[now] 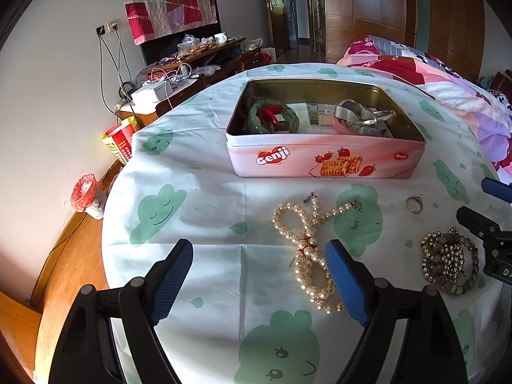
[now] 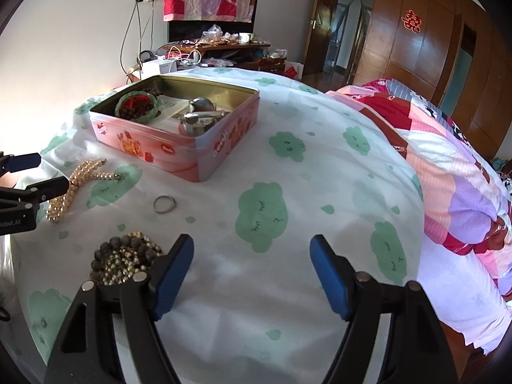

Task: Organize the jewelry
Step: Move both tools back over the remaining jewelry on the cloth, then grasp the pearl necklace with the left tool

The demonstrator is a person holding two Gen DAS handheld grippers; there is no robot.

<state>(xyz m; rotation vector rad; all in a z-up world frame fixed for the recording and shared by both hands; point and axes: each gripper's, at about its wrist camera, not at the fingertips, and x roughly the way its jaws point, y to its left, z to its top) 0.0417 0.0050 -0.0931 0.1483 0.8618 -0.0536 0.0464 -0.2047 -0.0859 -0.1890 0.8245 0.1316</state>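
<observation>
Left gripper (image 1: 257, 276): blue-padded fingers spread wide, nothing between them, poised above the cloth. Its right finger overlaps the pearl strand in the left wrist view; contact cannot be told.

Right gripper (image 2: 251, 270): jaws likewise spread wide, empty, over bare cloth. Its left finger sits just beside the bead bundle, apparently apart from it.

Tablecloth (image 1: 198, 211): white with green cloud faces, covering a round table.

Pearl necklace (image 1: 308, 249): cream beads, looped and crossed, lying flat on the cloth near the left gripper, clasp end toward the tin.

Beaded bracelets (image 2: 126, 260): a heap of dark round beads and small gold-toned ones, on the cloth between the two grippers.

Ring (image 2: 164, 204): thin, silver-coloured, lying alone on the cloth between the bracelets and the tin.

Biscuit tin (image 1: 323, 160): pink, rectangular, lid off, printed "Genji", standing on the cloth beyond the loose pieces. Inside: a green bangle (image 1: 273, 116) at the left end, dark beads within it; silver bangles (image 1: 364, 116) at the right end; papers between.

Quilt (image 2: 448, 166): pink, red and lilac patchwork, right of the table.

Sideboard (image 2: 217, 49): cluttered, against the far wall.
</observation>
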